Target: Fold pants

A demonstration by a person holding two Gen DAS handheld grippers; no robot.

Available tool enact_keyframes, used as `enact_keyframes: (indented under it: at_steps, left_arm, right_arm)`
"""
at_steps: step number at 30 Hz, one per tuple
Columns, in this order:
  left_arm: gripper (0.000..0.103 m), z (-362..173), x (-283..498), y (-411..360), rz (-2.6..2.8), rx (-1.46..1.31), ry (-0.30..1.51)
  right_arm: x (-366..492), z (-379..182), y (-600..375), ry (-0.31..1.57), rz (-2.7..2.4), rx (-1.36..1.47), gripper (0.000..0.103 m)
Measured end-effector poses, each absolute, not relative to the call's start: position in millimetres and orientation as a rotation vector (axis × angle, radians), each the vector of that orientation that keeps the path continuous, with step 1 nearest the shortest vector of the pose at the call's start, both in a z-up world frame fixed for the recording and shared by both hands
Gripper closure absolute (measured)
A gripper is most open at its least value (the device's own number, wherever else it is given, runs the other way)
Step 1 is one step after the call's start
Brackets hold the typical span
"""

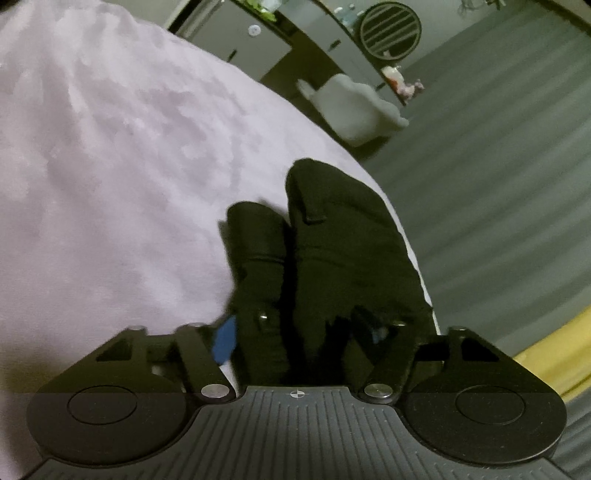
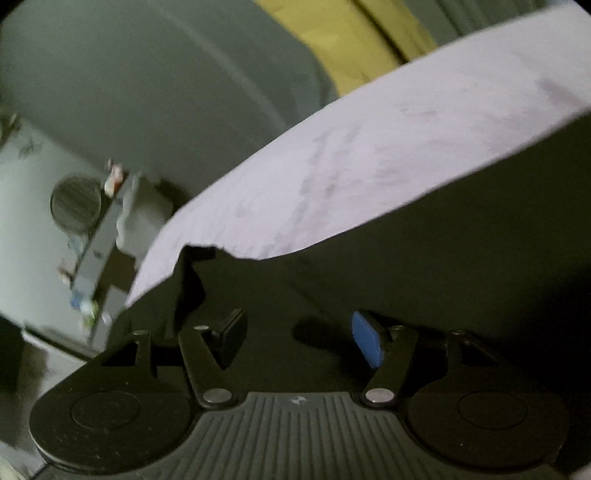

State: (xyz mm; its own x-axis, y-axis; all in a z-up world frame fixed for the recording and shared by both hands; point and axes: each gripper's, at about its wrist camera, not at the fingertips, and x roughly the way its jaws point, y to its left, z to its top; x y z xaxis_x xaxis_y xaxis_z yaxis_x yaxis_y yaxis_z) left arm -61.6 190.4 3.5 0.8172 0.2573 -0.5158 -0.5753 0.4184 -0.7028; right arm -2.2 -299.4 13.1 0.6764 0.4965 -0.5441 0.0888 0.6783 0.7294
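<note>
The black pants (image 1: 332, 236) lie on a pale lilac bed cover (image 1: 110, 147), bunched near its right edge. In the left wrist view my left gripper (image 1: 303, 328) is shut on a bunch of the pants fabric; a blue pad (image 1: 225, 341) shows at the left finger, and the fabric hides the other finger. In the right wrist view the pants (image 2: 443, 240) spread as a flat dark sheet over the cover (image 2: 369, 166). My right gripper (image 2: 299, 339) is open just above the fabric, with its black pad (image 2: 231, 338) and blue pad (image 2: 365, 341) apart and nothing between them.
Beyond the bed edge lie grey striped flooring (image 1: 498, 192), a white stool-like object (image 1: 354, 107), a dark shelf with a round slatted fan (image 1: 389, 29) and small items, and yellow cloth (image 1: 554, 354). In the right wrist view, a cabinet (image 2: 99, 236) stands to the left.
</note>
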Motion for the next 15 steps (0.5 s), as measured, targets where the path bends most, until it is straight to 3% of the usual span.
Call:
enact_keyframes:
  at_steps: [4, 6, 8, 10, 15]
  left_arm:
    - [0.053, 3, -69, 195, 0.556, -1.044, 0.326]
    - [0.053, 4, -75, 196, 0.588, -1.046, 0.300]
    - [0.052, 8, -83, 196, 0.626, -1.027, 0.242]
    - [0.042, 11, -83, 198, 0.595, -1.026, 0.212]
    - [0.030, 10, -63, 195, 0.586, -0.951, 0.302]
  right_arm:
    - [-10, 18, -304, 0.787, 0.207, 0.764, 0.033]
    - [-21, 25, -318, 0.766, 0.193, 0.786, 0.032]
    - [-26, 25, -324, 0.746, 0.169, 0.807, 0.030]
    - [-34, 27, -337, 0.723, 0.135, 0.813, 0.026]
    - [-44, 21, -360, 0.726, 0.067, 0.838, 0.025]
